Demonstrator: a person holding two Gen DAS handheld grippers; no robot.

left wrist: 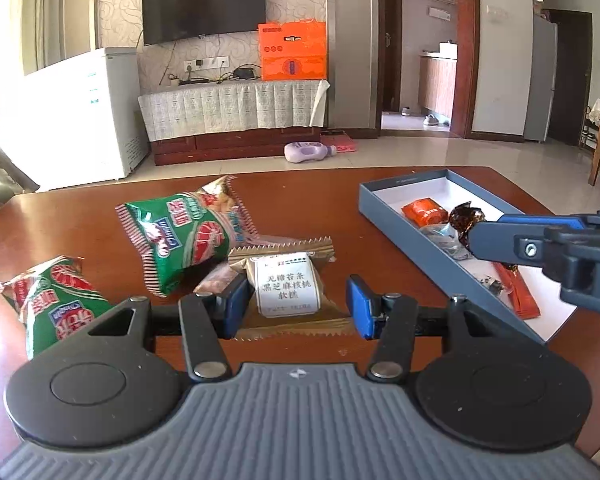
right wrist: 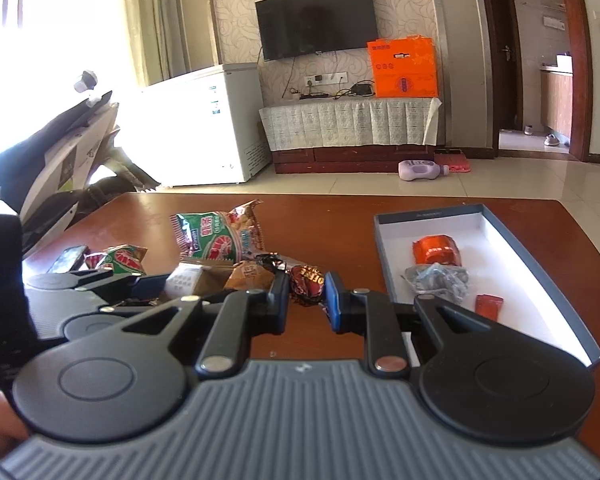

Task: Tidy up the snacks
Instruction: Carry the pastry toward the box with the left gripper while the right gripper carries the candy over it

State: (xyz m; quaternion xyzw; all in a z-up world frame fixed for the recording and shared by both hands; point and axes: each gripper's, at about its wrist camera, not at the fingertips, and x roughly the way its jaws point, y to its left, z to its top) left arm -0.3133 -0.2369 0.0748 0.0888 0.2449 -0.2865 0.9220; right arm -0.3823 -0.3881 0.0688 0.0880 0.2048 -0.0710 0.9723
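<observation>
Your left gripper (left wrist: 296, 306) open, straddling cake packet (left wrist: 286, 286) on tabletop (left wrist: 80, 224), left of box (left wrist: 396, 210). Your right gripper (right wrist: 307, 300) gripping dark candy (right wrist: 308, 282), above box's left wall. Orange packet (right wrist: 436, 250) inside box. Green bags (left wrist: 180, 236) further left of box

Counted: two green snack bags (left wrist: 184, 236) (left wrist: 56, 300), one gold cake packet (left wrist: 286, 286), one box (right wrist: 540, 264), perhaps five wrapped items inside.

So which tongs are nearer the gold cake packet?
Left. The left tongs straddle the gold cake packet; the right tongs are apart, near the blue box, gripping a brown candy.
</observation>
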